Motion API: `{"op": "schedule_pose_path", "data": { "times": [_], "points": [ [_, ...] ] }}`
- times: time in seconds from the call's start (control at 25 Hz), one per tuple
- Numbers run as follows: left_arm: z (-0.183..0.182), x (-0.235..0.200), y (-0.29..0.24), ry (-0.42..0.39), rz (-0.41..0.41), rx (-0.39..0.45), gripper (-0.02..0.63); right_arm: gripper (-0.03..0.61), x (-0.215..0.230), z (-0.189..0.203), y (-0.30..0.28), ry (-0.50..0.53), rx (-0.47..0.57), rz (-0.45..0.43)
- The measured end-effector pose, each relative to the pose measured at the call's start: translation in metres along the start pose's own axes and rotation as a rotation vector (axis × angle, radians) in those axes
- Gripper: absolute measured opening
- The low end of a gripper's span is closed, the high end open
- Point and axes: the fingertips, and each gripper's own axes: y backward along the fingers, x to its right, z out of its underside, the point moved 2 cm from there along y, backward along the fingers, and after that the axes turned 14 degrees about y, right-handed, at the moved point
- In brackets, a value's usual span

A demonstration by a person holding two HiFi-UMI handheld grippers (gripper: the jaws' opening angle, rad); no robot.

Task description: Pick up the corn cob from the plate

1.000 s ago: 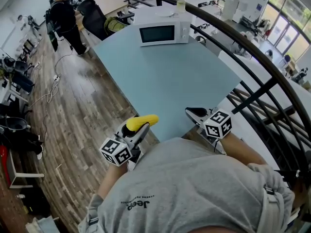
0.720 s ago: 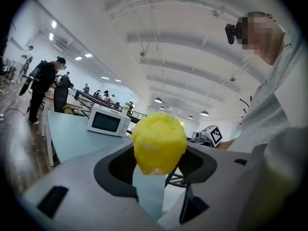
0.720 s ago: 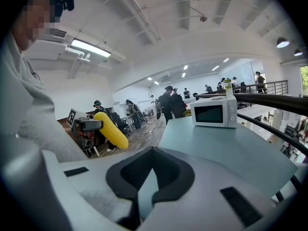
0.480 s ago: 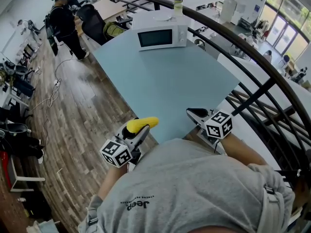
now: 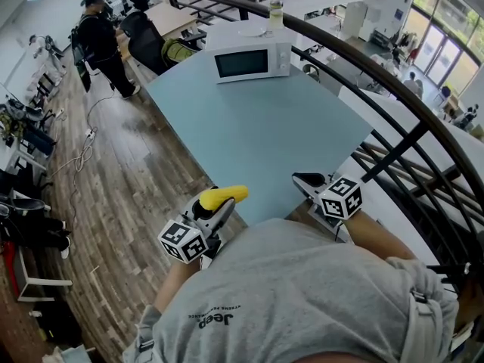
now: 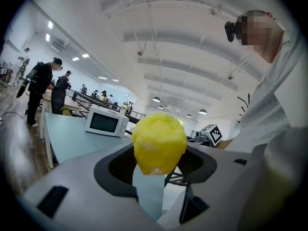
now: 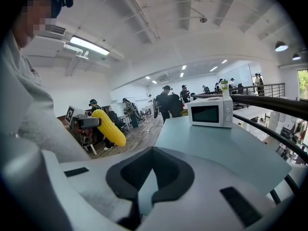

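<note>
Grey shirt [image 5: 302, 301] of the person is filling the bottom of the head view, with both grippers poking out just in front of it.

Left gripper [image 5: 214, 212], marker cube [image 5: 181, 240] at its rear, is gripping the corn cob [image 5: 224, 196]. In the left gripper view the 2 jaws are standing apart with the yellow cob [image 6: 159, 142] seated in the hollow between them, 1 finger on each side, its end facing the camera. The fingers are pinching it near its back end; most of the cob is sticking out past the fingertips, angled toward the table [image 5: 257, 127]. The right gripper view is showing the cob [image 7: 109, 127] from the side, off every surface, in the air beside the table's near left edge, above the wooden floor [image 5: 128, 180].

Right gripper [image 5: 307, 181], marker cube [image 5: 342, 197] behind it, is hovering over the table's near right edge. Its jaws are drawn together with nothing between them; only a thin sliver of table is showing through the hollow of the pads. It is well apart from the cob.

Further out, the pale blue table is running away from the person. A white microwave [image 5: 251, 60] is sitting at its far end, door facing this way, with 1 bottle [image 5: 275, 12] just behind or on top of it; cannot tell which. A dark railing [image 5: 393, 82] is curving along the right. A person in dark clothes [image 5: 102, 40] is standing on the floor at far left.
</note>
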Motion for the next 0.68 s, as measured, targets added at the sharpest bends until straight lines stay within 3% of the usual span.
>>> {"op": "schedule_pose_path", "data": {
  "times": [0.68],
  "points": [
    [0.006, 0.008, 0.007, 0.007, -0.001, 0.007, 0.262, 0.009, -0.012, 0.003, 0.008, 0.003, -0.005, -0.019]
  ]
}}
